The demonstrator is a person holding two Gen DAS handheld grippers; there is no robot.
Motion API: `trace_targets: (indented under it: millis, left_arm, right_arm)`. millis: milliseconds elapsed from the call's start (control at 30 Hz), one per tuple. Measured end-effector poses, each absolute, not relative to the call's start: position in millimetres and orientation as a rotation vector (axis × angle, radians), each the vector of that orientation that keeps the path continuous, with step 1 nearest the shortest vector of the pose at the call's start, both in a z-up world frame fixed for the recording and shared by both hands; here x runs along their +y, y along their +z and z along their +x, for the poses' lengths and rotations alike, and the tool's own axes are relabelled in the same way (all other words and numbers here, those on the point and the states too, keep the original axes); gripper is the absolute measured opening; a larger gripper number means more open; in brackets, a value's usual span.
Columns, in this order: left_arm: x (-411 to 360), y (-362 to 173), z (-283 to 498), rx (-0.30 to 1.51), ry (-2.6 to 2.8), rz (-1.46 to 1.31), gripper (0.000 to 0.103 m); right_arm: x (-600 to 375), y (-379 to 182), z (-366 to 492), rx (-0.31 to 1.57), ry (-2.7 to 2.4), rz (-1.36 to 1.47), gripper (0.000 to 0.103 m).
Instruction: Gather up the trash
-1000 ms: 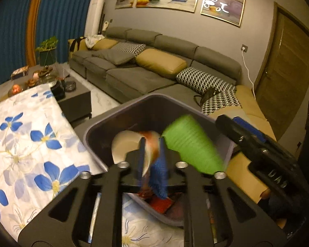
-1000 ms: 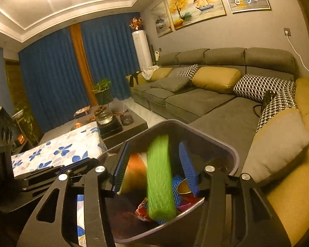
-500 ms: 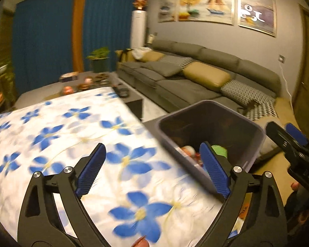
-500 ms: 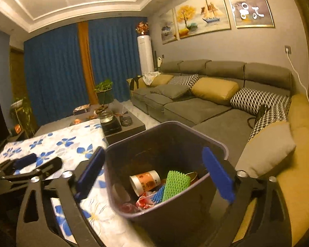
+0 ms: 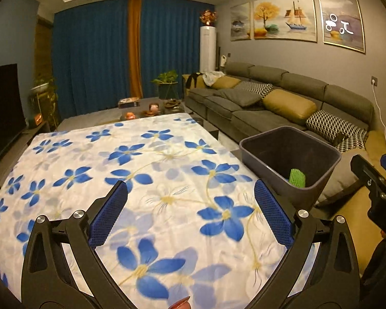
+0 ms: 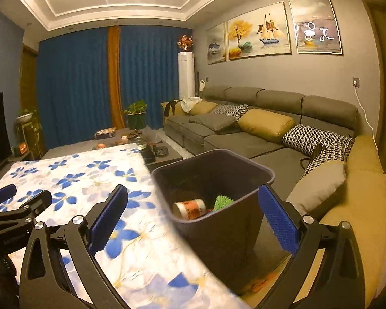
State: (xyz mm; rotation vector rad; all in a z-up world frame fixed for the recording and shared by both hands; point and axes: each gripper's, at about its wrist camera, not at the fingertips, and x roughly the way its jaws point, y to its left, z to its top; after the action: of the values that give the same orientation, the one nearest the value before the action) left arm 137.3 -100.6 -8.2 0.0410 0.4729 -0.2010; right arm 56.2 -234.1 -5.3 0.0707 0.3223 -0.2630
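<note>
The left tongs [image 5: 190, 215] are opening, spread wide over the flower-print bench [image 5: 141, 170] with nothing between the pads. To their right the dark trash bin [image 5: 319, 180] is standing beside the bench, showing only a green foam net [image 5: 297, 177]. The right tongs [image 6: 193, 215] are gaping wide and empty, framing the bin [image 6: 218, 242]; this view is also revealing a paper cup [image 6: 190, 207] lying on its side, its mouth pointing left.
</note>
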Motion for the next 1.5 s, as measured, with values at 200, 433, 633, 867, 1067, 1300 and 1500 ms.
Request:
trace_targets:
  millis: [200,433,633,867,1067,1300,1500]
  left_arm:
    - [-79.3,-0.3,100.1,0.431,-0.196,0.032,0.097]
    - [-61.1,3.6,79.9,0.42,-0.186,-0.001,0.097]
    - [-53.1,6.7,71.0,0.415,-0.176,-0.009,0.097]
    - [-49.3,10.4,68.3,0.406,-0.174,-0.019,0.097]
    - [-49.1,11.3,68.1,0.401,-0.172,-0.018,0.097]
    - [-49.4,12.1,67.9,0.4,-0.172,-0.019,0.097]
    - [-49.6,13.3,67.6,0.397,-0.172,-0.017,0.097]
  right_arm:
    - [-210.5,2.7,25.5,0.305,-0.252,0.049,0.098]
    - [-189.6,7.4,-0.4,0.282,-0.245,0.027,0.098]
    - [-179.6,10.4,-11.3,0.269,-0.226,0.02,0.098]
    - [-175.4,11.9,-12.9,0.264,-0.22,0.012,0.098]
    - [-175.9,11.4,-12.9,0.264,-0.22,0.02,0.098]
    - [-177.6,11.1,-12.0,0.266,-0.22,0.022,0.098]
    - [-177.7,11.7,-12.9,0.268,-0.216,0.025,0.098]
